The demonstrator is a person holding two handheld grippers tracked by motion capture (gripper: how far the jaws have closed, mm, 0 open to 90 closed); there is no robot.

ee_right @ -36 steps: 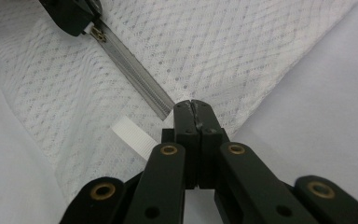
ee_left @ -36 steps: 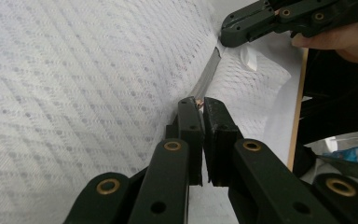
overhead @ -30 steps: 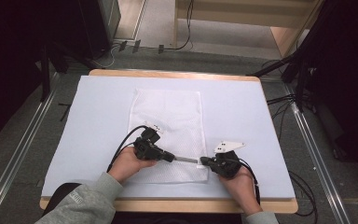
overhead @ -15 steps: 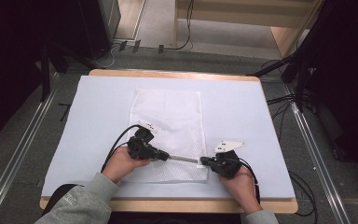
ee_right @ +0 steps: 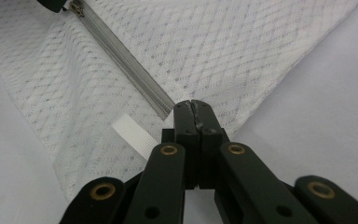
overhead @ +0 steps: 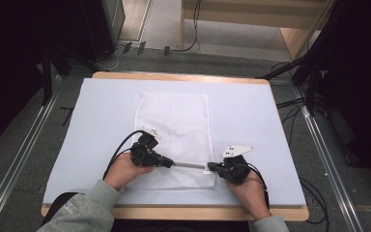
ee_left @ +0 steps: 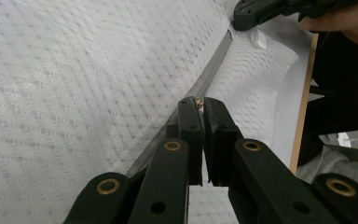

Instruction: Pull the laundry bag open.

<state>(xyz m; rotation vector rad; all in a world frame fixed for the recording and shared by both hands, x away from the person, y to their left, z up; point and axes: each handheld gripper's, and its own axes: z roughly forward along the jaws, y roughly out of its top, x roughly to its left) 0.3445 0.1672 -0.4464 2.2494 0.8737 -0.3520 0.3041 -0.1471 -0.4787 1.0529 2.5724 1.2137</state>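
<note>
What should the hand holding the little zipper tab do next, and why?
Probably slide the left gripper a bit further along the zipper, away from the right gripper. It looks shut on the zipper pull, while the right gripper pins the zipper's end of the mesh bag, so pulling apart should work.

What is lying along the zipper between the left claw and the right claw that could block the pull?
Nothing visible. The grey zipper runs bare across the white mesh bag from the left claw, closed at the zipper pull, to the right claw, clamped at the zipper's other end.
</note>
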